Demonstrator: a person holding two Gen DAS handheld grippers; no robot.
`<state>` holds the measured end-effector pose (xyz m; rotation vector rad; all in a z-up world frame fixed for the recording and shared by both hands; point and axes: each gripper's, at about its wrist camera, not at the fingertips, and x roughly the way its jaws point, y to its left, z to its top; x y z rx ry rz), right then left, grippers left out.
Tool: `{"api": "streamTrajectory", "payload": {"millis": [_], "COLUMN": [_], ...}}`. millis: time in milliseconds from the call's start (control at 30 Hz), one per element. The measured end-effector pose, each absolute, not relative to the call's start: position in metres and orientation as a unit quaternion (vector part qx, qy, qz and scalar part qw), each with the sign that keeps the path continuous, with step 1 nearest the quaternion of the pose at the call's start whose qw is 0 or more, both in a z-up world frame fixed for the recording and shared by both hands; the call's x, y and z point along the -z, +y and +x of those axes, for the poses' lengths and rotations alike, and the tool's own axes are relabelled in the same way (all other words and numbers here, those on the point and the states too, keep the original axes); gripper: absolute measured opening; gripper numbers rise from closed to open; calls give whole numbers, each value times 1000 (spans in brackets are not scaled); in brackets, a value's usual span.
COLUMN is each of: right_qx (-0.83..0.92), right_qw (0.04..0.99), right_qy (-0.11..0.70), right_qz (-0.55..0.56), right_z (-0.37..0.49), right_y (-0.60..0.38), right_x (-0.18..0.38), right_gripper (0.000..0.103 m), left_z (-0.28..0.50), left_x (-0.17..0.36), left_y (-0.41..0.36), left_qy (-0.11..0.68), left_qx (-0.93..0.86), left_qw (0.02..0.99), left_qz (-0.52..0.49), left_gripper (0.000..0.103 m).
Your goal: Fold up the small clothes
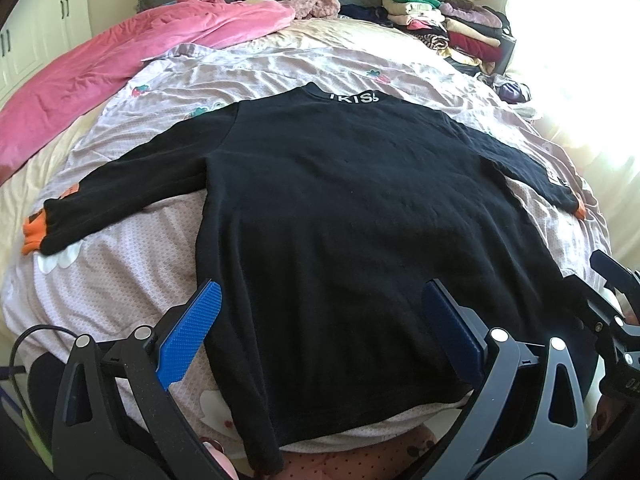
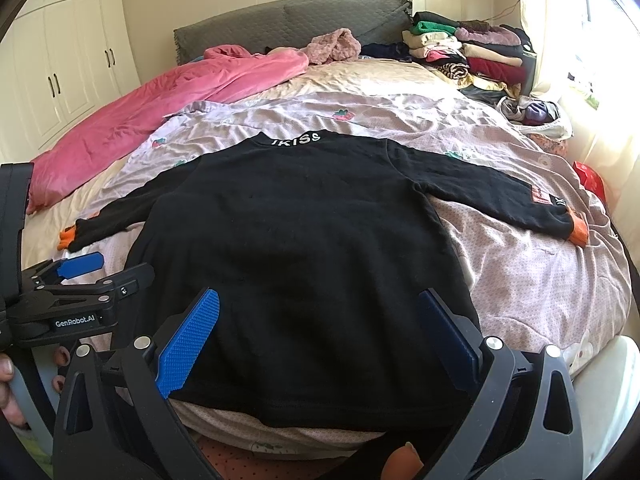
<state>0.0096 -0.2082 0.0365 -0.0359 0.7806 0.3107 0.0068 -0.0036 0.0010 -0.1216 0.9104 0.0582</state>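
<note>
A small black long-sleeved sweater (image 1: 340,208) with orange cuffs and white collar lettering lies flat on the bed, back up, sleeves spread wide, hem toward me. It also shows in the right wrist view (image 2: 304,240). My left gripper (image 1: 320,332) is open and empty, hovering over the hem's left part. My right gripper (image 2: 320,336) is open and empty over the hem's right part. The left gripper's fingers (image 2: 80,264) show at the left edge of the right wrist view, and the right gripper's body (image 1: 616,304) shows at the right edge of the left wrist view.
The bed has a pinkish patterned sheet (image 1: 120,280). A pink blanket (image 1: 120,60) lies at the far left. Stacks of folded clothes (image 1: 448,28) sit at the far right by the grey headboard (image 2: 296,24). A white wardrobe (image 2: 68,56) stands at the left.
</note>
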Motion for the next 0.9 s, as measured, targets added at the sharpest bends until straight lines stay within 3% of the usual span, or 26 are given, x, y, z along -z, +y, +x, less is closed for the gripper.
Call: {"api": "streamTrajectory", "payload": {"millis": [900], "right_qx": [-75], "right_qw": [934], "right_qy": [349], "right_qz": [-7], "right_z": [86], "right_y": [-234], "right_x": [-65], "right_gripper": [99], "left_z": [90], "left_x": [-8], "left_y": [-19], "left_qy": [433], "left_qx": [-13], "left_qw": [900], "left_qz": [-53], "left_gripper": [94]}}
